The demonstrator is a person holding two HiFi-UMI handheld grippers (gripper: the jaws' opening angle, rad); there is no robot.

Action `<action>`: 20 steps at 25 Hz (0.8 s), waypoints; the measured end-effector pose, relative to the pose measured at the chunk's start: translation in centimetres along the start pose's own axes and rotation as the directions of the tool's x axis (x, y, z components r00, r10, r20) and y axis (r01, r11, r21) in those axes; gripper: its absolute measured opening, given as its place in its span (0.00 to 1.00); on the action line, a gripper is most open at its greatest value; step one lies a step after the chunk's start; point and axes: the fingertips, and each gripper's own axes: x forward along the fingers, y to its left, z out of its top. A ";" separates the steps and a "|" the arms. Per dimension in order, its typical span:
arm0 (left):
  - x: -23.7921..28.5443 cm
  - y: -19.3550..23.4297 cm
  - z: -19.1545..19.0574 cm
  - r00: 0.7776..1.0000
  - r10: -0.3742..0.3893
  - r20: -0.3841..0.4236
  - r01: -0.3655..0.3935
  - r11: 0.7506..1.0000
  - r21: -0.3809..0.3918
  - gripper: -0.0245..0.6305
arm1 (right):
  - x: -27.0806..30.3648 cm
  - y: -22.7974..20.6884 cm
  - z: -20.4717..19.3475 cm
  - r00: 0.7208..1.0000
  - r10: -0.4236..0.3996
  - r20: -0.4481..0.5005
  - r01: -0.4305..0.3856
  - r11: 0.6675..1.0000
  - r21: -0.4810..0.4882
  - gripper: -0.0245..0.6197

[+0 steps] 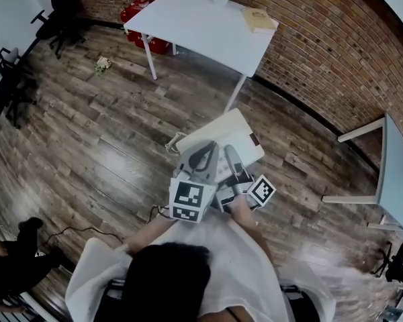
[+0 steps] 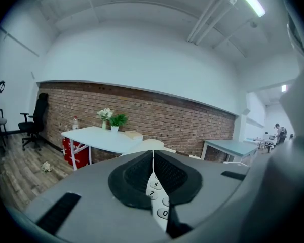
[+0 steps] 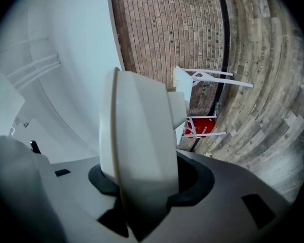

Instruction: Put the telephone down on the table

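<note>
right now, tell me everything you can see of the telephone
The telephone is an off-white, plastic-looking desk set, held in the air above the wood floor, short of the white table. The left gripper pinches a thin edge beside its round keys, where 4, 7 and 0 show. The right gripper clamps a thick, smooth part of the casing.

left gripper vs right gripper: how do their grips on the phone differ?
The left gripper pinches a thin edge of the telephone by its keypad, jaws almost together; the right gripper grips its thick body, jaws wide. The left gripper sits upright; the right gripper is rolled on its side, its view showing the room sideways. Both are shut on the telephone, short of the white table.
</note>
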 end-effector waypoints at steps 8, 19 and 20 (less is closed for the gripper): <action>1.0 2.0 0.1 1.000 -0.002 -0.003 0.002 1.000 -0.005 0.09 | 1.9 -1.0 0.3 1.000 -0.016 0.020 0.016 1.000 0.010 0.40; 5.2 4.5 0.5 0.999 0.034 -0.014 -0.034 0.999 -0.005 0.09 | 5.9 -3.0 2.8 1.000 -0.026 0.001 0.026 0.999 0.041 0.40; 5.8 4.8 0.6 0.999 0.039 -0.015 -0.040 0.999 -0.009 0.09 | 6.4 -3.2 3.1 1.000 -0.025 -0.002 0.025 0.999 0.044 0.40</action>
